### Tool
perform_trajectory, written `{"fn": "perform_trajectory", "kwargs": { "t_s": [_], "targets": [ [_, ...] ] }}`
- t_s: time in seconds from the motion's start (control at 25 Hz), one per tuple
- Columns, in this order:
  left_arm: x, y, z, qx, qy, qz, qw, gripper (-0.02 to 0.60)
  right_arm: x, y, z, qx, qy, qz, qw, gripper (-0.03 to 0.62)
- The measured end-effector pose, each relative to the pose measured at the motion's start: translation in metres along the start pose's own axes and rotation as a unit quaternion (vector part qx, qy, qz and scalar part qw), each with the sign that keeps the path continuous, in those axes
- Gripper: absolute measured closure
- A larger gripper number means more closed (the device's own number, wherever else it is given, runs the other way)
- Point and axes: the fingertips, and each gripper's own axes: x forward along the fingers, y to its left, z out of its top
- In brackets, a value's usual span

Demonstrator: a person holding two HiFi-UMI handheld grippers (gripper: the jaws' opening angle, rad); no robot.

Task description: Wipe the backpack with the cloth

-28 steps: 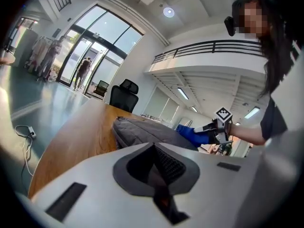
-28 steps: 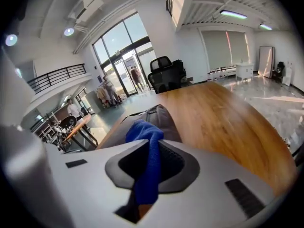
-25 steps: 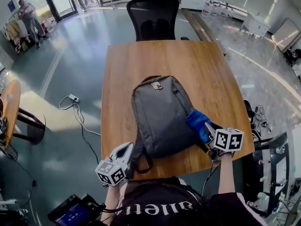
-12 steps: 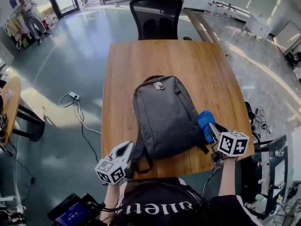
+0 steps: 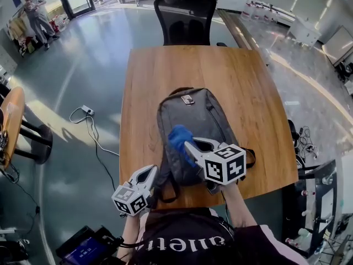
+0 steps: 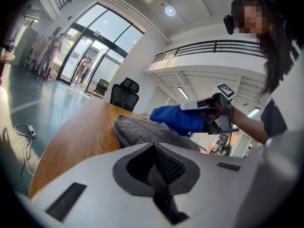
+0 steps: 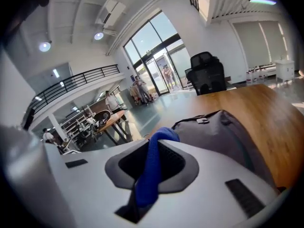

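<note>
A grey backpack lies flat on the wooden table, its top handle pointing away from me. My right gripper hovers over the bag's lower left part, shut on a blue cloth that bulges out past its tips. The right gripper view shows the cloth pinched between the jaws, with the backpack beyond. At the bag's near left corner my left gripper is shut on a dark shoulder strap. In the left gripper view, the backpack and the cloth are ahead.
A black office chair stands at the table's far end. On the floor to the left lie a white cable with a plug and a round side table. A person stands far off by the glass doors.
My right gripper has swung left with the blue cloth, from the backpack's right edge across to its lower left part. The left gripper has stayed where it was.
</note>
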Motion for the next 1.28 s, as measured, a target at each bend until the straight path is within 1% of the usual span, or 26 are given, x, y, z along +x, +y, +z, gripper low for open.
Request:
{"fn": "perform_trajectory", "kwargs": {
  "t_s": [0.08,0.16,0.24,0.32,0.44,0.56,0.76,0.92,1.12,1.28],
  "targets": [
    [0.001,-0.001,-0.001,0.0,0.0,-0.001,1.0,0.583,0.027,0.018,-0.009,-0.021,0.03,0.019,0.999,0.533],
    [0.001,-0.001,-0.001,-0.001,0.0,-0.001,1.0,0.583,0.049,0.029,-0.017,-0.041,0.057,0.029,0.997,0.533],
    [0.001,0.0,-0.002,-0.001,0.0,0.0,1.0,0.583,0.065,0.029,-0.024,-0.054,0.08,0.029,0.995,0.533],
    [0.0,0.0,-0.004,-0.002,0.0,0.002,1.0,0.583,0.074,0.022,-0.03,-0.062,0.097,0.018,0.993,0.533],
    [-0.003,-0.001,-0.007,-0.004,-0.001,0.005,1.0,0.583,0.073,0.01,-0.029,-0.066,0.103,0.004,0.992,0.533],
    [-0.005,-0.001,-0.008,-0.005,0.0,0.006,1.0,0.583,0.059,-0.007,-0.023,-0.058,0.093,-0.01,0.994,0.533],
    [-0.003,0.002,-0.008,-0.006,0.001,0.004,1.0,0.583,0.026,-0.055,-0.011,-0.034,0.069,-0.053,0.996,0.533],
    [-0.002,0.002,-0.009,-0.006,0.004,0.0,1.0,0.583,-0.007,-0.103,-0.003,0.004,0.044,-0.091,0.995,0.533],
    [-0.001,0.0,-0.011,-0.007,0.007,-0.003,0.9999,0.583,-0.055,-0.165,-0.003,0.032,0.026,-0.164,0.986,0.533],
    [-0.002,0.0,-0.013,-0.006,0.008,-0.004,0.9999,0.583,-0.087,-0.206,-0.012,0.046,0.025,-0.214,0.975,0.533]
  ]
}}
